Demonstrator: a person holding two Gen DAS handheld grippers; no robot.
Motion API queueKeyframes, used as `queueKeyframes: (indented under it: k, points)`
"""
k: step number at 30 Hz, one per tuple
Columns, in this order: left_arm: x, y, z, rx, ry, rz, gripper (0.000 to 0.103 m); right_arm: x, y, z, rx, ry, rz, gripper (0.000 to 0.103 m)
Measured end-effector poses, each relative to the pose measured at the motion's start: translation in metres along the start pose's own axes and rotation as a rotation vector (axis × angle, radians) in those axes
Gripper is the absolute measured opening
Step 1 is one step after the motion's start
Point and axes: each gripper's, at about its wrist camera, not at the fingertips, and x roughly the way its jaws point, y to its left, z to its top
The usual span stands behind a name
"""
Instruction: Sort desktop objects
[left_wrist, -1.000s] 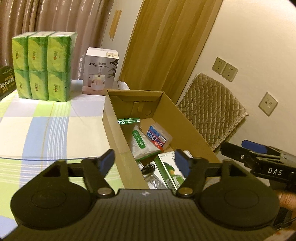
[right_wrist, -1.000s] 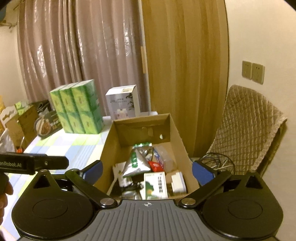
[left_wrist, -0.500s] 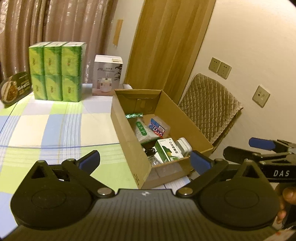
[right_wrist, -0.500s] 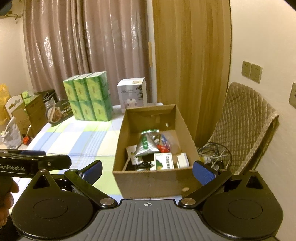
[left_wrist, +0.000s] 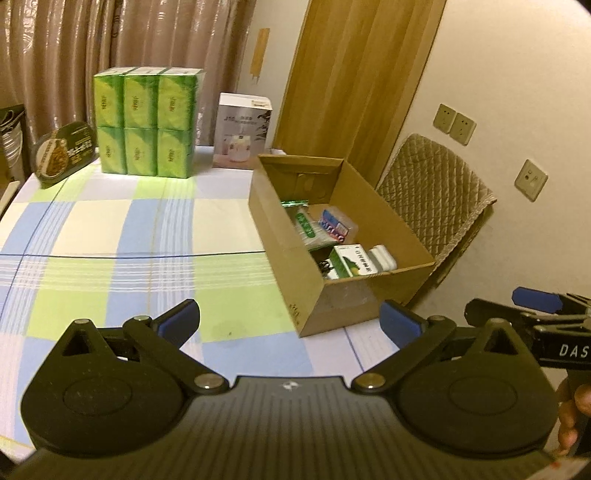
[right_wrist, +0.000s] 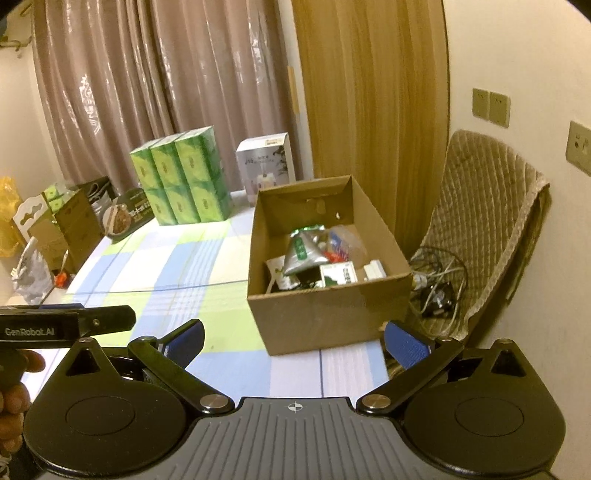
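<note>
An open cardboard box (left_wrist: 306, 284) (right_wrist: 325, 314) stands on the checked tablecloth at the table's right side. Inside lie a green and white carton (left_wrist: 349, 262) (right_wrist: 338, 275), a silver and green pouch (right_wrist: 304, 253), a white adapter (left_wrist: 382, 256) and a clear case with red and blue print (left_wrist: 338, 227). My left gripper (left_wrist: 290, 323) hovers open over the near table, well short of the box, nothing between its blue pads. My right gripper (right_wrist: 293, 341) is open too and empty, just in front of the box's near wall.
Stacked green tissue packs (left_wrist: 146, 123) (right_wrist: 184, 177) and a white humidifier box (left_wrist: 242, 134) (right_wrist: 266, 162) stand at the back. A dark food package (left_wrist: 64, 153) leans at the left. A quilted chair (right_wrist: 480, 229) holding cables (right_wrist: 436, 284) sits right of the table. Cartons and bags (right_wrist: 55, 229) crowd the far left.
Both grippers have pulled back from the box, which now looks smaller and farther away. The left gripper's jaws have spread wider. More of the tablecloth shows.
</note>
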Motion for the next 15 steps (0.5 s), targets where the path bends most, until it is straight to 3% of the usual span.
queueKeyframes:
  k: [15]
  points:
    - [-0.001,0.006,-0.027,-0.006,0.046,0.0,0.102,-0.001,0.005,-0.015,-0.011,0.043,-0.008,0.101]
